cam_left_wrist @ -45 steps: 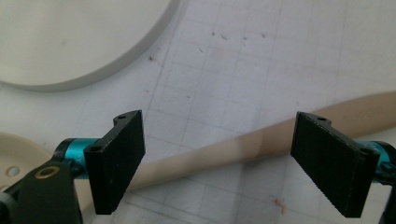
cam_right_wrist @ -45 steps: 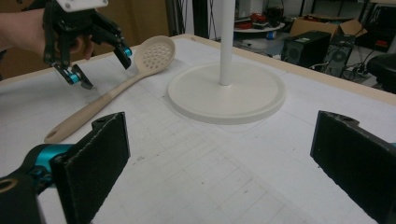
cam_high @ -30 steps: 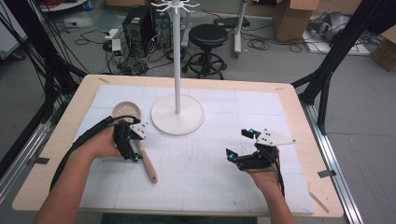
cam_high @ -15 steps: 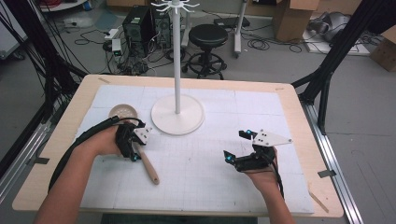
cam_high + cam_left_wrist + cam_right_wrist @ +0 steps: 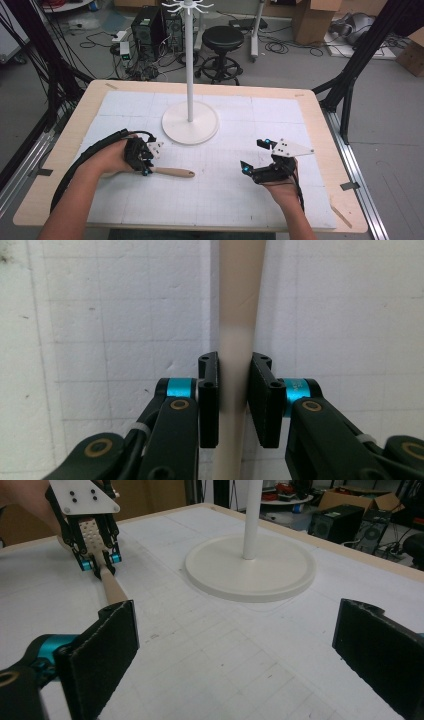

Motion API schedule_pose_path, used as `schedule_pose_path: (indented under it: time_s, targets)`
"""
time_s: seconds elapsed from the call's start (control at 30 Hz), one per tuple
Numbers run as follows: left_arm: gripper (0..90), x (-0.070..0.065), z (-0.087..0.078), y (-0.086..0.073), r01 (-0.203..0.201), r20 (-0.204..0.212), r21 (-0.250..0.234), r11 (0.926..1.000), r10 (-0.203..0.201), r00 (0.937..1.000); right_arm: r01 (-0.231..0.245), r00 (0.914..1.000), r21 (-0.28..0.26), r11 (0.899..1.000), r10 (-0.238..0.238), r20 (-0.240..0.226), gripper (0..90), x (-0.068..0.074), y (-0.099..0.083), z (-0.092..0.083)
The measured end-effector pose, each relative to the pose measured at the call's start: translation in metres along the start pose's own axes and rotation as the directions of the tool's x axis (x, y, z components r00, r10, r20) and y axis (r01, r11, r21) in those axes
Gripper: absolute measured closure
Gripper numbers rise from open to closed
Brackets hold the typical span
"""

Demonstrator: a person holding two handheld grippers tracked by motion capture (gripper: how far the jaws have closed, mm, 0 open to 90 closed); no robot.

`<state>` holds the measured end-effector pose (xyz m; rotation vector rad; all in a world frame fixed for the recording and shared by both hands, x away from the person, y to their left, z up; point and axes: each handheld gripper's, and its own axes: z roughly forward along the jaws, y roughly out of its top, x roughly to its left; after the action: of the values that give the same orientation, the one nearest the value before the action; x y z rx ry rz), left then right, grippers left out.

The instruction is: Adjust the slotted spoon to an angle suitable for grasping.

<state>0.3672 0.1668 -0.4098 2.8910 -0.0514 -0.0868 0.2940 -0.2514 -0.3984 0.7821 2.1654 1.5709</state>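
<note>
A wooden spoon lies on the white gridded mat (image 5: pixel 225 200) at the left, its pale handle (image 5: pixel 175 173) pointing right. The left hand covers its bowl end. My left gripper (image 5: pixel 145 167) has just been closing on that handle. In the left gripper view both pads (image 5: pixel 209 400) touch the handle (image 5: pixel 239 300), which runs up between them. The right gripper view shows the left gripper (image 5: pixel 100 565) gripping the handle (image 5: pixel 114 587) farther off. My right gripper (image 5: pixel 255 157) rests on the mat at the right with its jaws wide apart and nothing between its fingers (image 5: pixel 105 645).
A white stand with a round base (image 5: pixel 190 122) and a tall pole rises at the mat's far middle, also seen ahead of the right gripper as the base (image 5: pixel 250 567). The wooden table rim (image 5: pixel 320 115) frames the mat. A small wooden strip (image 5: pixel 342 215) lies at the near right corner.
The left gripper's jaws closed in around the spoon handle. The handle swung from pointing toward the near edge to pointing right, and the hand now covers the spoon's bowl. The right gripper stayed put.
</note>
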Motion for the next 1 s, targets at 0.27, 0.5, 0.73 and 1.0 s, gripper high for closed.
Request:
schedule_pose_path:
  time_s: [0.27, 0.5, 0.73, 1.0]
  targets:
    - [45.2, -0.004, -0.008, -0.024, 0.06, -0.075, -0.127, 0.9901, -0.07, 0.9947, 0.0, 1.0, -0.002, 1.0, 0.0, 0.003, 3.2, -0.001, 0.0, 0.0]
    - [47.8, -0.01, -0.008, -0.022, 0.065, -0.054, -0.208, 0.976, -0.078, 0.9955, -0.004, 1.0, 0.01, 1.0, 0.004, -0.002, 3.2, -0.001, -0.001, 0.005]
    - [70.5, -0.006, 0.003, -0.01, 0.168, -0.036, -0.157, 0.9733, -0.175, 0.9838, 0.002, 1.0, 0.014, 1.0, -0.002, -0.01, 3.2, 0.001, -0.001, 0.008]
    - [75.7, -0.001, 0.003, -0.018, 0.357, -0.006, -0.216, 0.9086, -0.367, 0.9301, -0.005, 0.9999, 0.001, 1.0, 0.005, -0.015, 3.2, 0.0, 0.0, 0.006]
